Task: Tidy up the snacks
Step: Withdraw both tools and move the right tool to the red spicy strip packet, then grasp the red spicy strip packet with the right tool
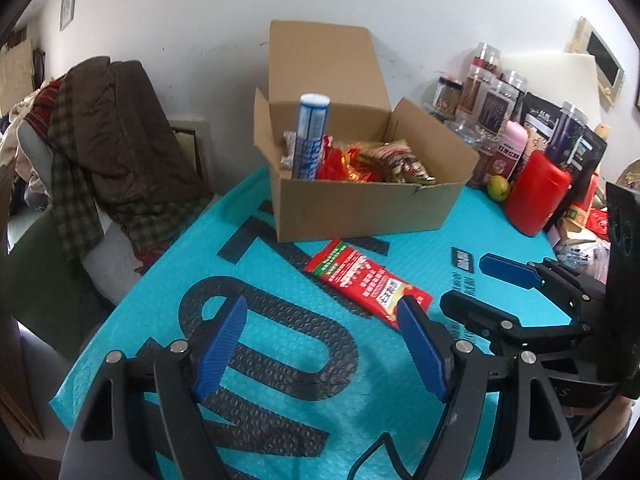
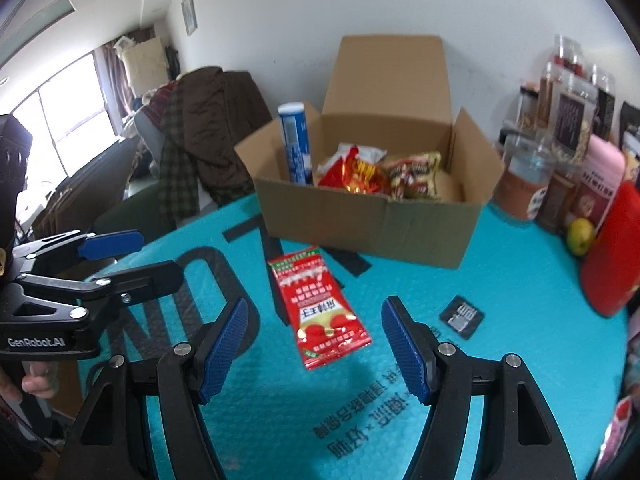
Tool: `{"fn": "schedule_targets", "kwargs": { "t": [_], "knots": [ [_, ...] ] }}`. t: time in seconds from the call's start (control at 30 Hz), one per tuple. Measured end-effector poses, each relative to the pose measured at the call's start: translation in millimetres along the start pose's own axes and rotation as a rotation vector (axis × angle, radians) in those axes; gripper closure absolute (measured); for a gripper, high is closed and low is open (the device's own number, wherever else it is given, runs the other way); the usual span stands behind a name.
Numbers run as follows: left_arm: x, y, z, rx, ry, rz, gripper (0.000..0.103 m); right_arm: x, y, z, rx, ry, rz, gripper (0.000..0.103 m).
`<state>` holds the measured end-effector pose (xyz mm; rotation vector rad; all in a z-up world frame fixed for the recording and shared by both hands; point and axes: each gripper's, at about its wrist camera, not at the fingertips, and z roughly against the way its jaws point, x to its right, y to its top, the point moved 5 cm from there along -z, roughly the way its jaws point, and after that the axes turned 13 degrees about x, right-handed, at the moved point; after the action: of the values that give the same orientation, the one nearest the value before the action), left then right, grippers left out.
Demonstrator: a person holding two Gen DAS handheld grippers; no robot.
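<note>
Snack packet (image 2: 320,308), red, lies flat on my teal mat (image 2: 520,280) before the cardboard box (image 2: 368,224); both my left gripper (image 1: 322,320) and right gripper (image 2: 314,320) gape, holding nothing

A teal bubble mat (image 2: 500,300) covers the table, carrying a cardboard box (image 2: 384,220) at twelve o'clock, a red packet (image 2: 320,312) centrally, jars (image 2: 524,184) at two.

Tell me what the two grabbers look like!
Both tools, left and right, have black frames, silver screws and ribbed blue pads. White "GenRobot.AI" lettering marks the left one's side. A black cable loops beneath it.
</note>
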<state>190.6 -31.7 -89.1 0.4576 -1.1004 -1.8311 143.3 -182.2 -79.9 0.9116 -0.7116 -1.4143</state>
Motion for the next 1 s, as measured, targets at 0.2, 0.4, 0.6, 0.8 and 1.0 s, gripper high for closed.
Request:
{"fn": "schedule_targets", "kwargs": {
  "t": [0.2,0.4,0.6,0.8,1.0],
  "knots": [
    [-13.8,-10.5,-21.8,-0.043,0.007,0.020,0.026,2.0,-18.7,-34.4,-0.066,0.024,0.009,0.030],
    [-21.0,-13.7,-39.8,-0.071,0.015,0.014,0.026,3.2,-34.1,-65.5,-0.134,0.024,0.063,0.030],
    [-21.4,-13.0,-58.7,-0.100,-0.021,0.013,0.026,4.8,-46.4,-84.9,-0.192,0.020,0.082,0.027],
    [-14.2,-9.3,-72.4,-0.114,-0.060,-0.013,0.026,3.8,-49.0,-84.1,-0.180,0.010,0.143,0.035],
    [-2.2,-7.2,-89.8,-0.145,-0.127,-0.021,0.026,13.8,-48.0,-76.9,-0.177,0.047,0.151,0.049]
  ]
}}
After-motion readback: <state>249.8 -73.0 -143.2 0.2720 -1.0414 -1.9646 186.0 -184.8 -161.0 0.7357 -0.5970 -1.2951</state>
